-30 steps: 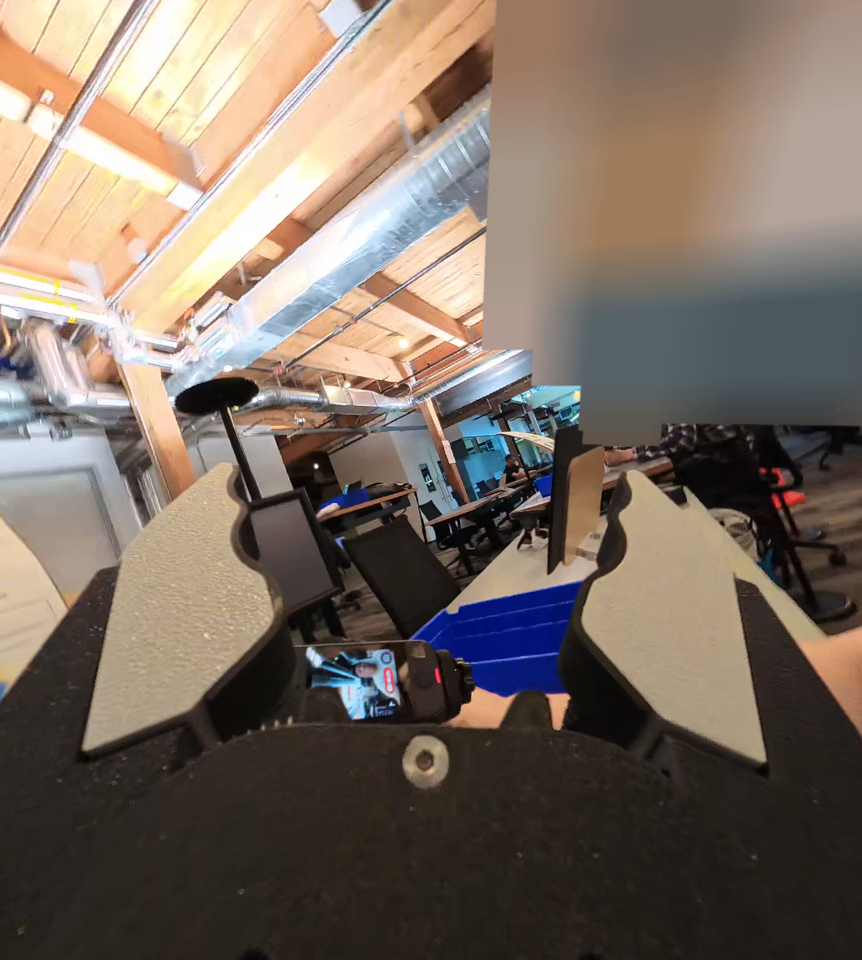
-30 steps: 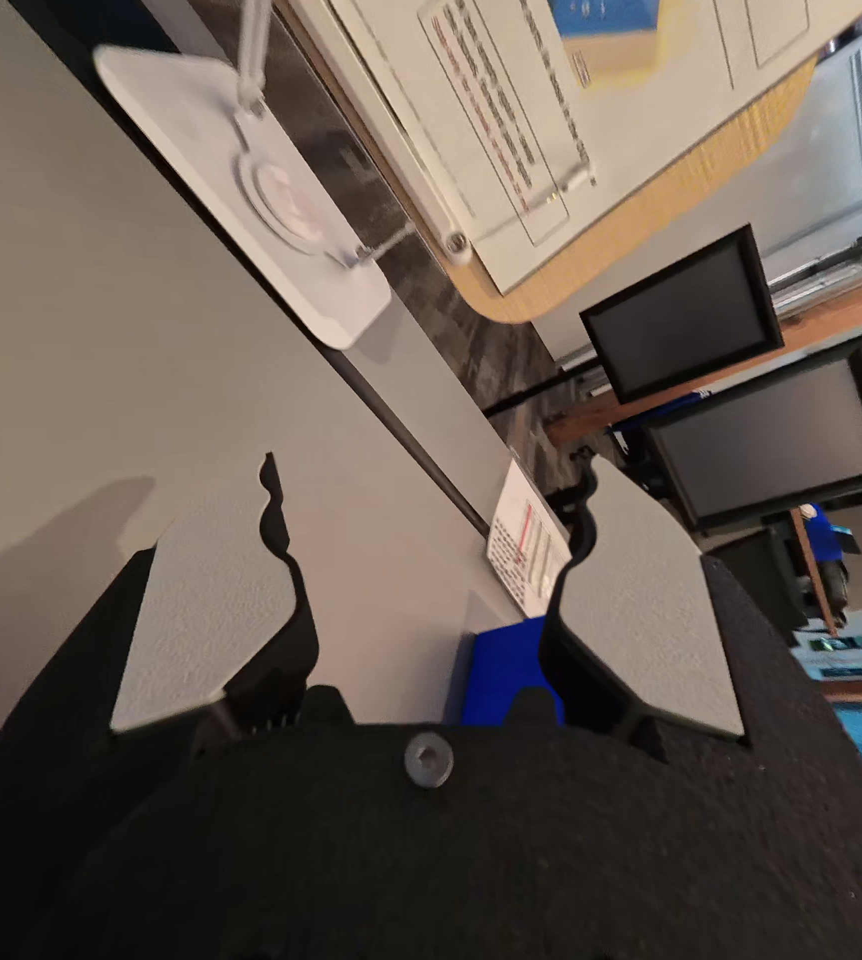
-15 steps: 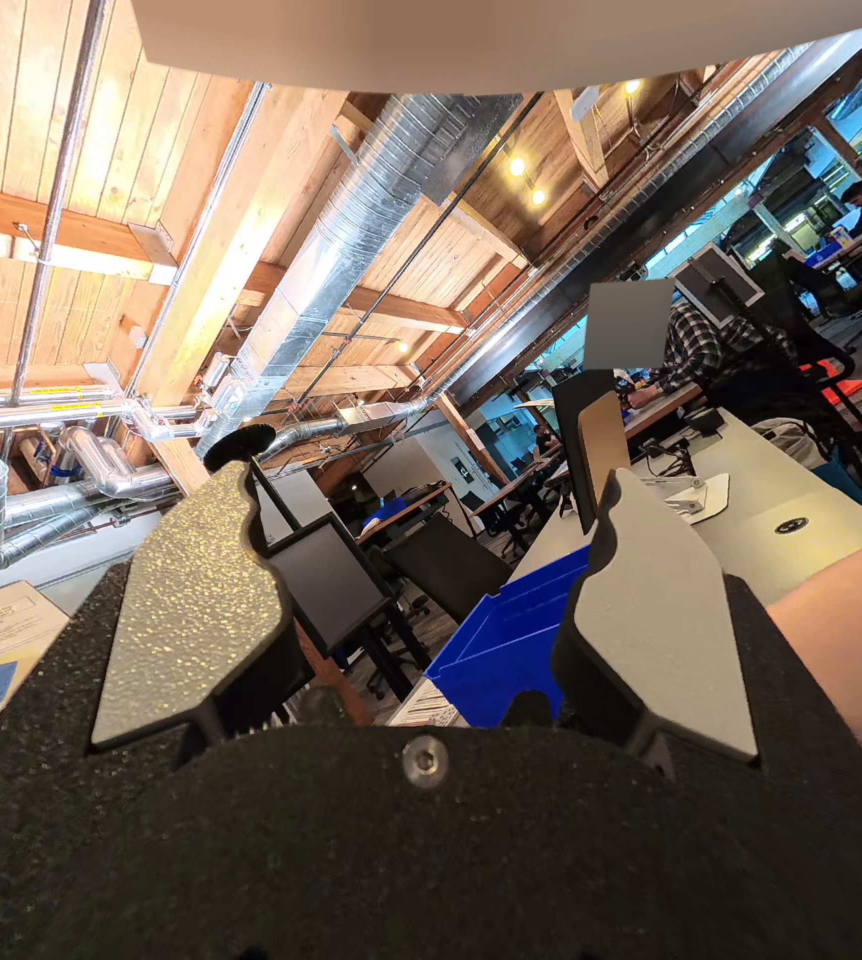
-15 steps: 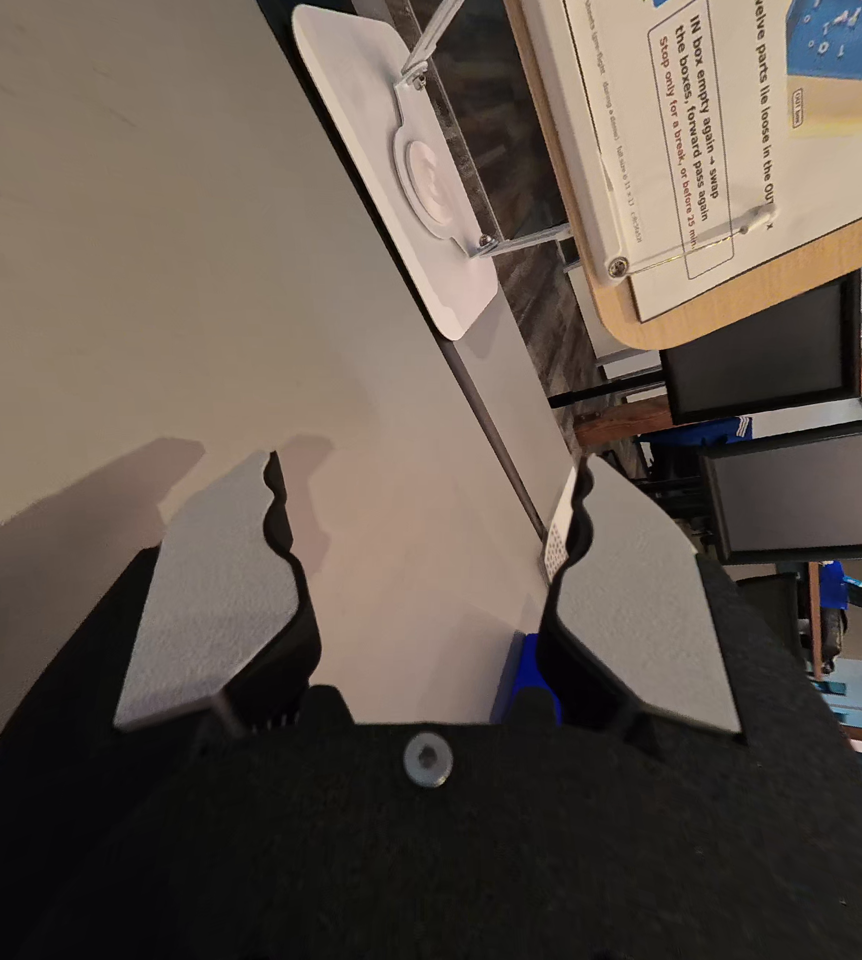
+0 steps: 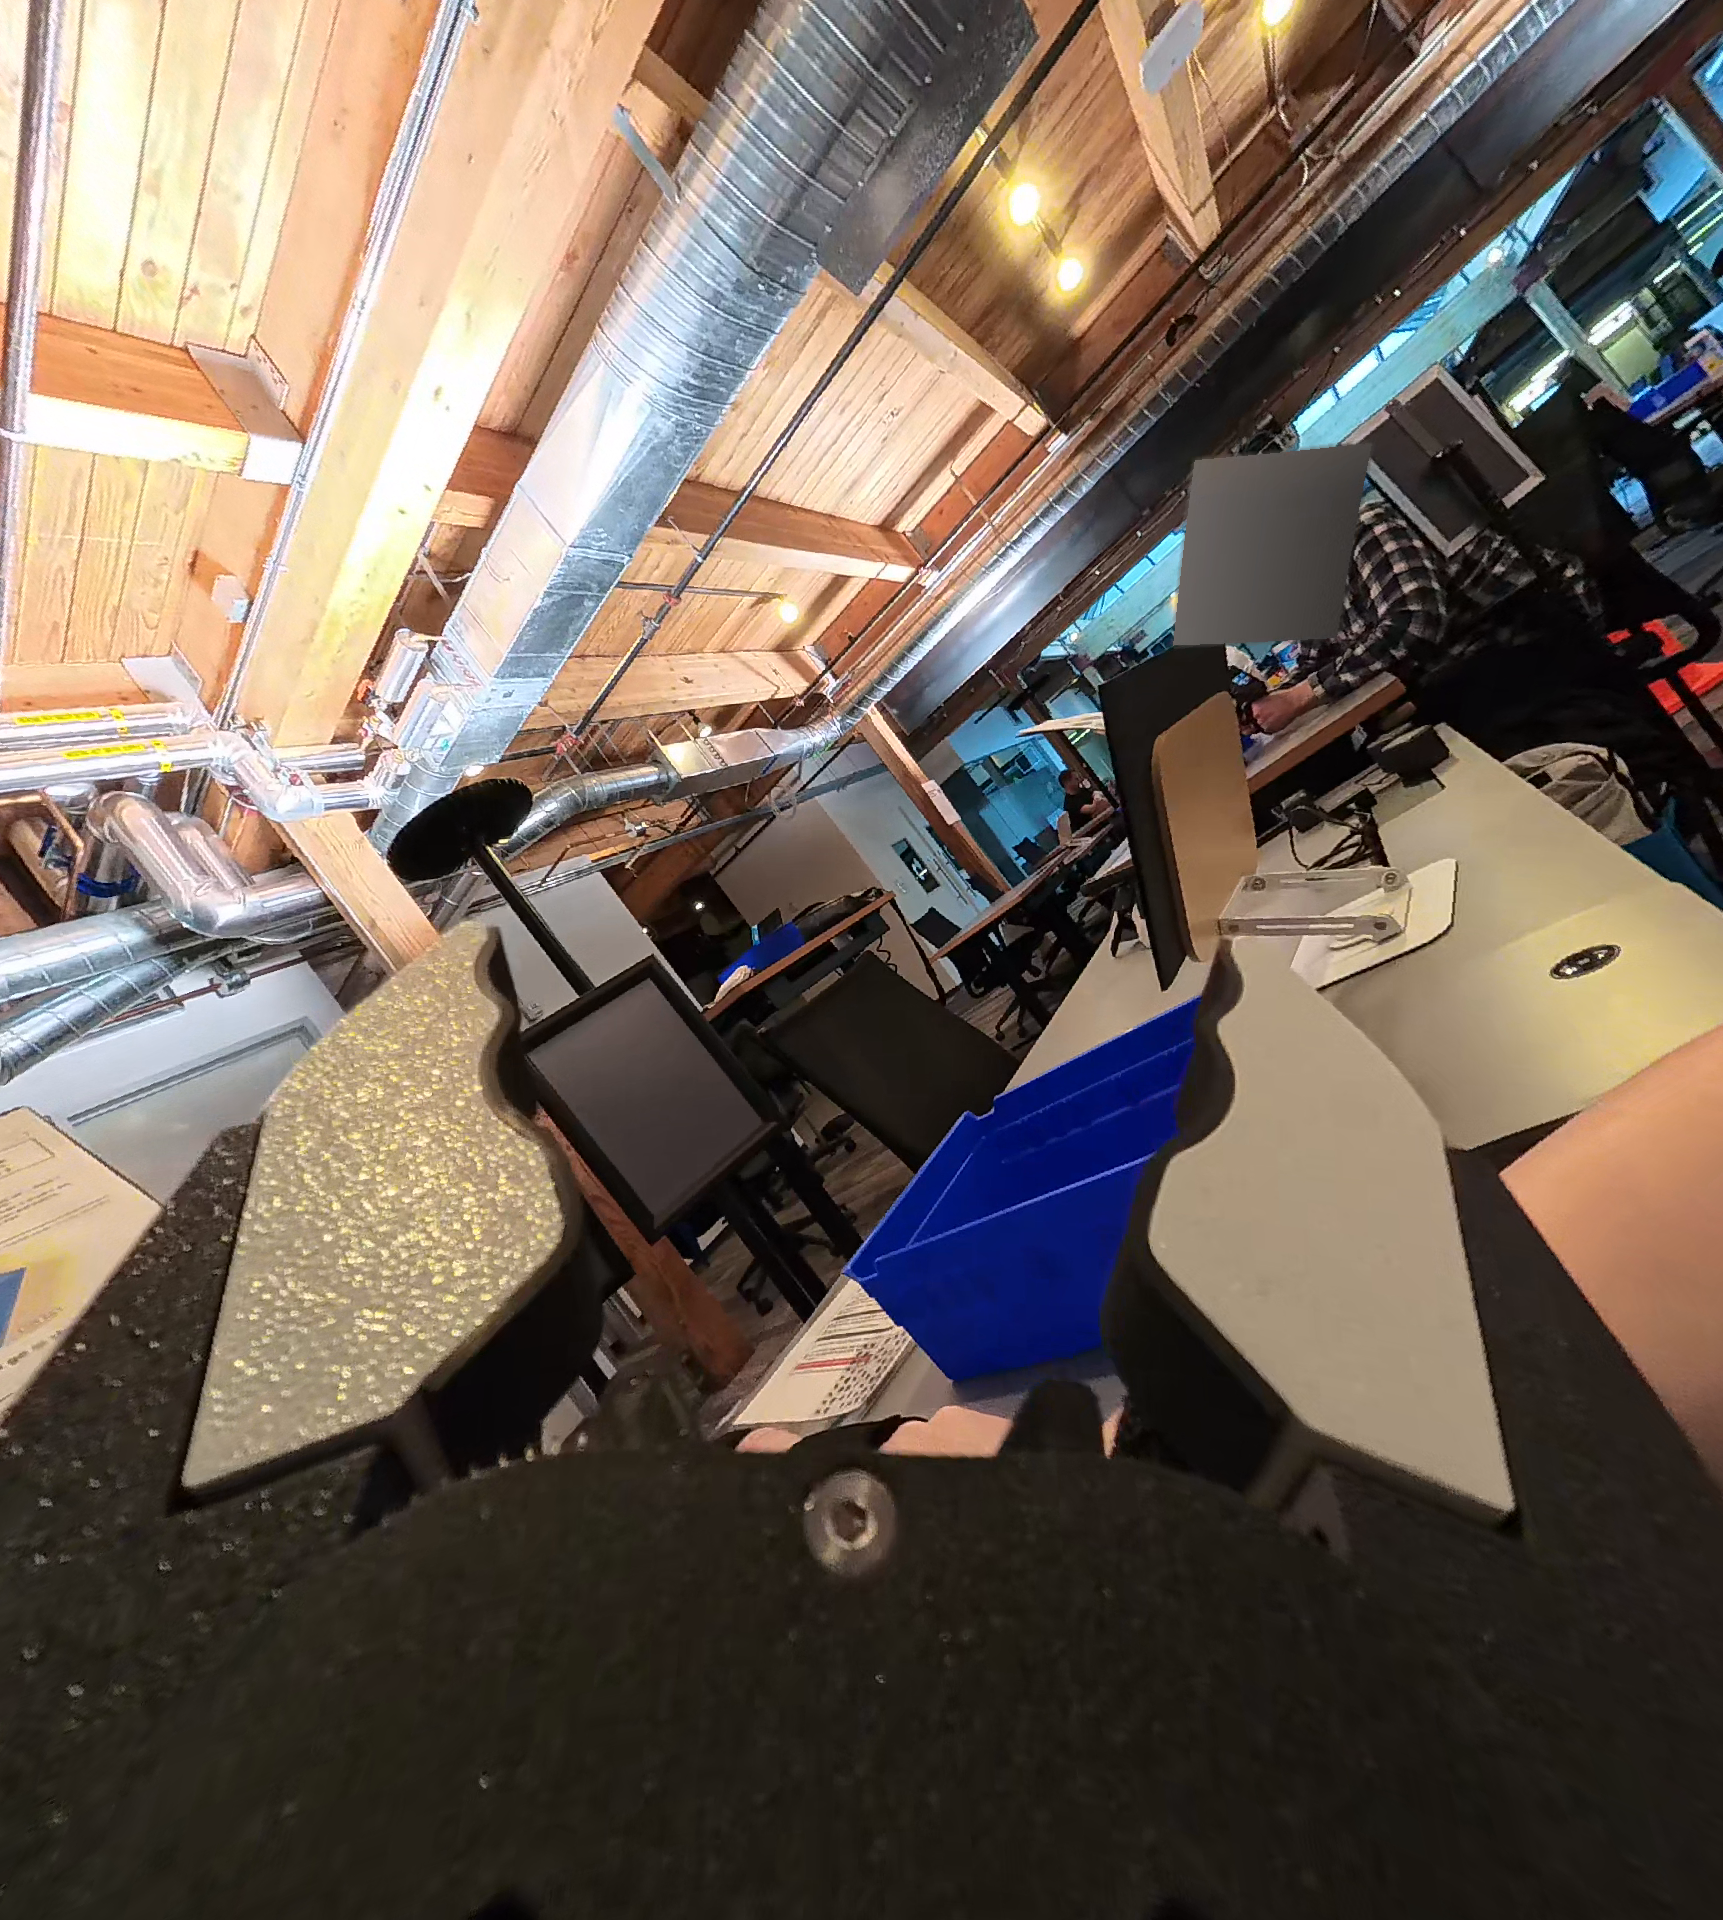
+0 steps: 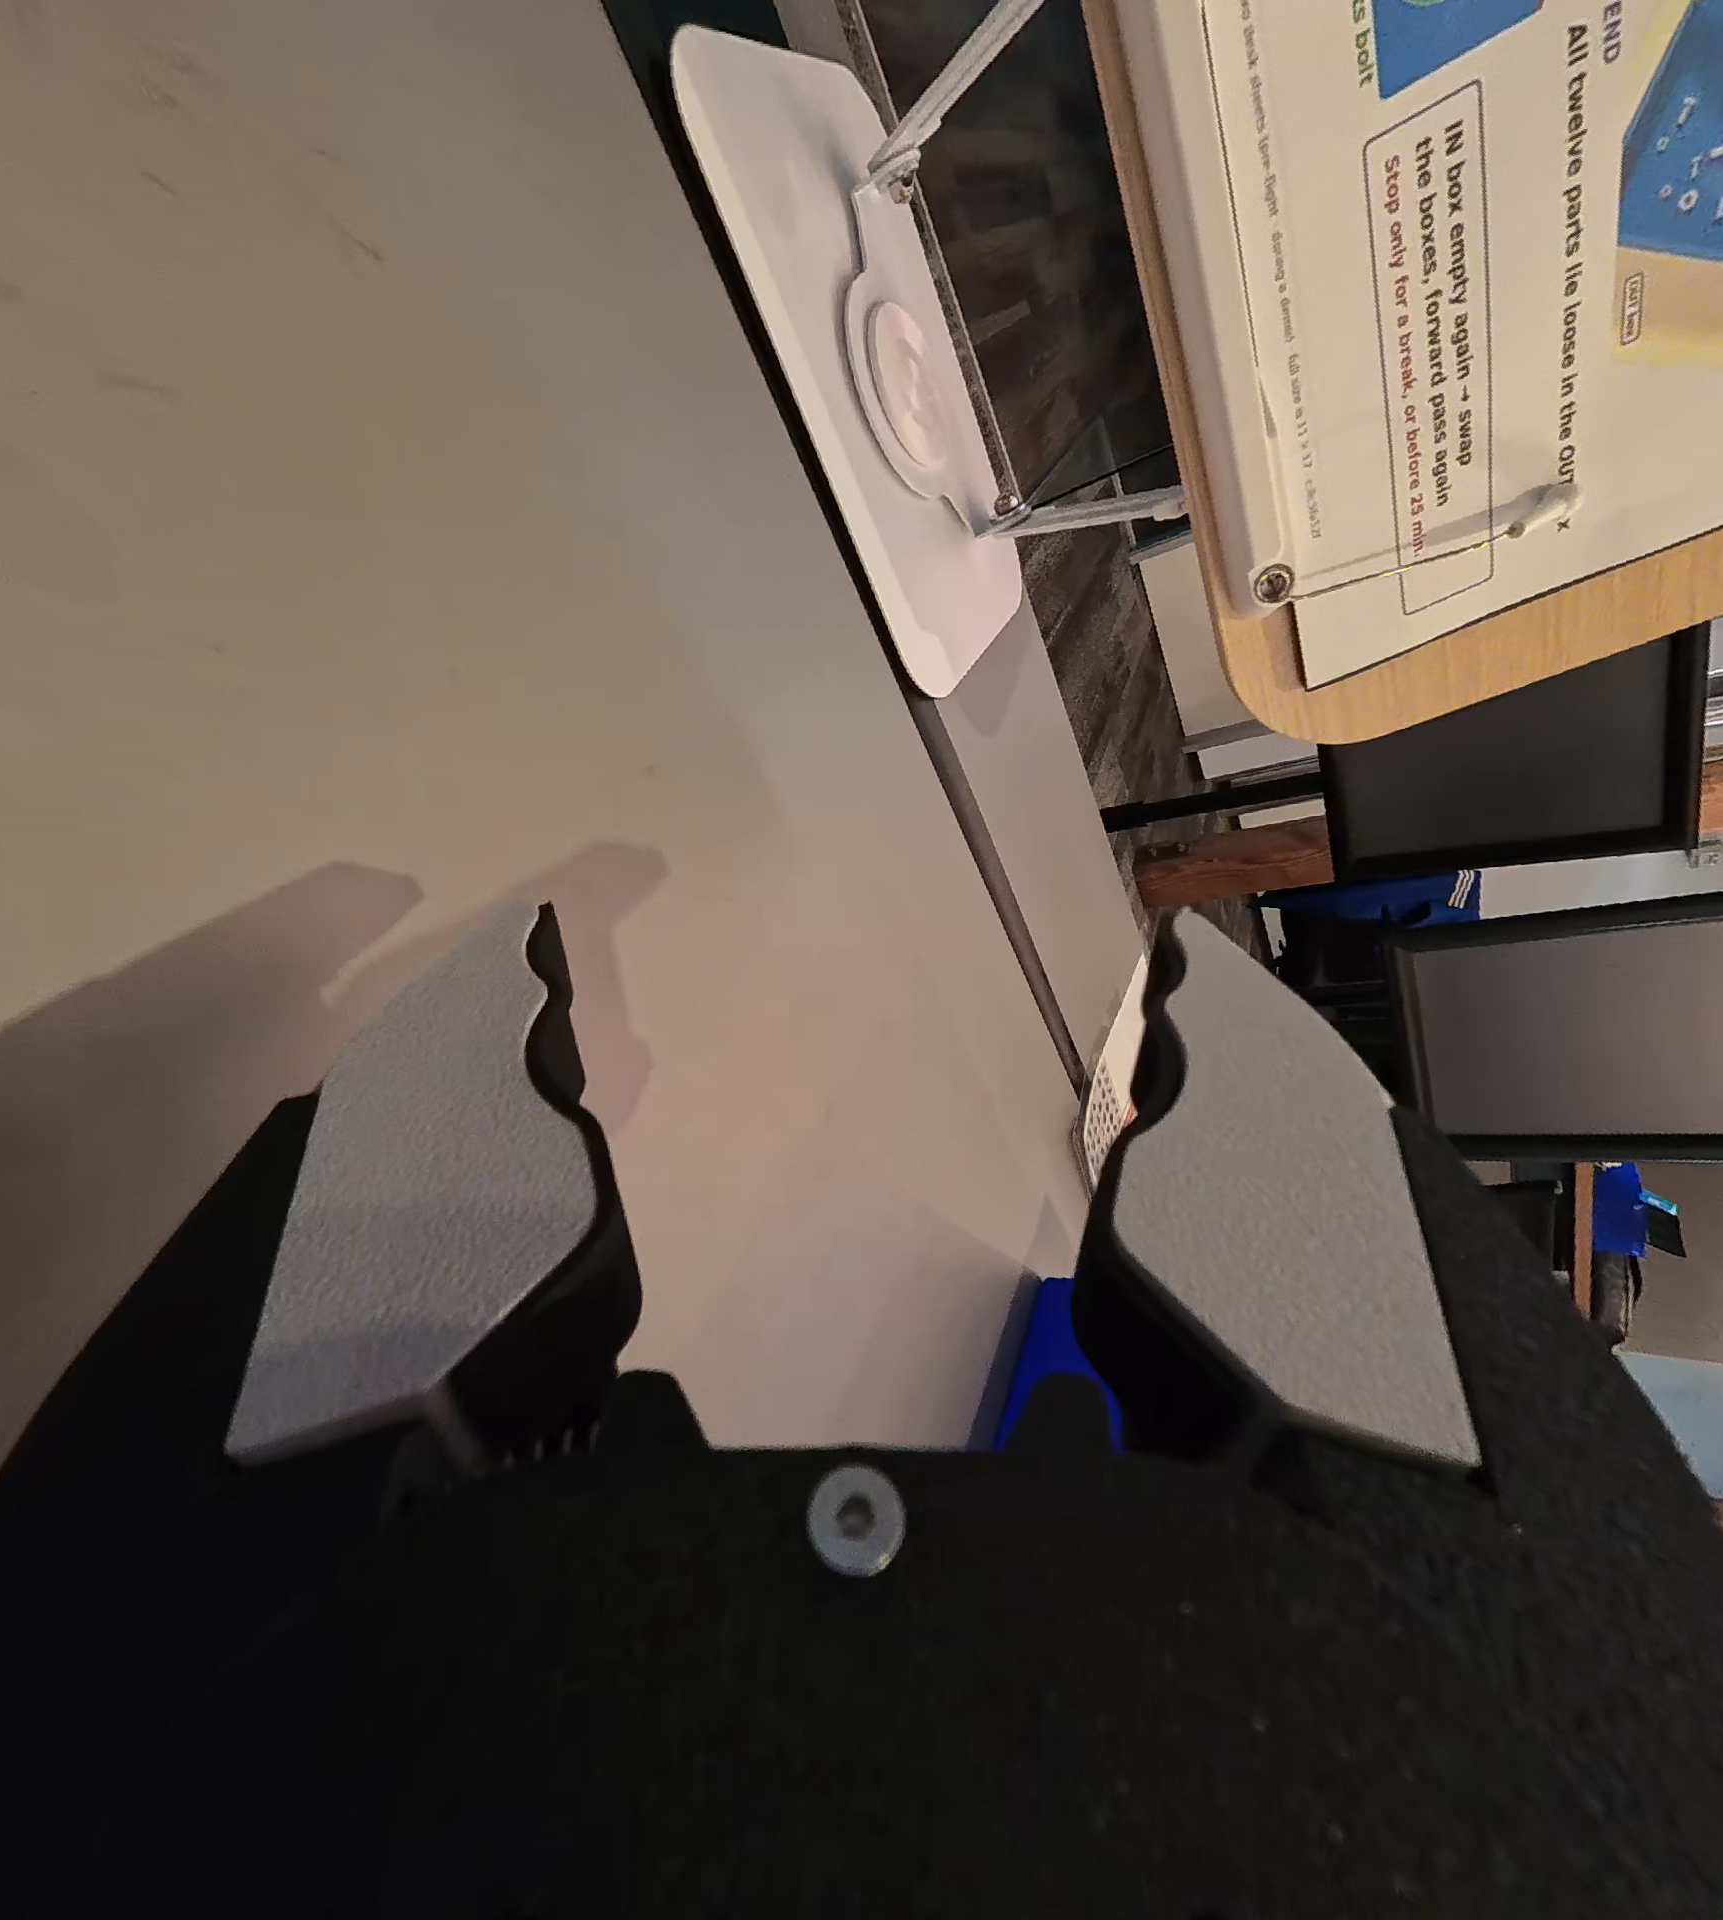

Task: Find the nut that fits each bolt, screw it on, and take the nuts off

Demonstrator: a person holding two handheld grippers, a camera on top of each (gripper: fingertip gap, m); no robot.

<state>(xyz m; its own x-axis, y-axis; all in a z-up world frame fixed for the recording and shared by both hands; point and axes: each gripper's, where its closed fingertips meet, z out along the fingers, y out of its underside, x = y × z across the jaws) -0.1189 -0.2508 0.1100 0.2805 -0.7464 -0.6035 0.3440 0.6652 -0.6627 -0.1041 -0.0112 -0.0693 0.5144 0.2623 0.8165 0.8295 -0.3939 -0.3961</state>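
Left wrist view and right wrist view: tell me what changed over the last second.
The left claw swung: a device with a lit screen that lay between its fingers is out of view, and the blue bin now sits larger beyond them. The right claw turned too, bringing the white stand base and the instruction board closer in view. Nothing was gripped or released; both claws stayed open and empty.

Printed instruction sheet (image 6: 1522, 312) on stand; small label (image 6: 1111, 1081), perhaps barcode.
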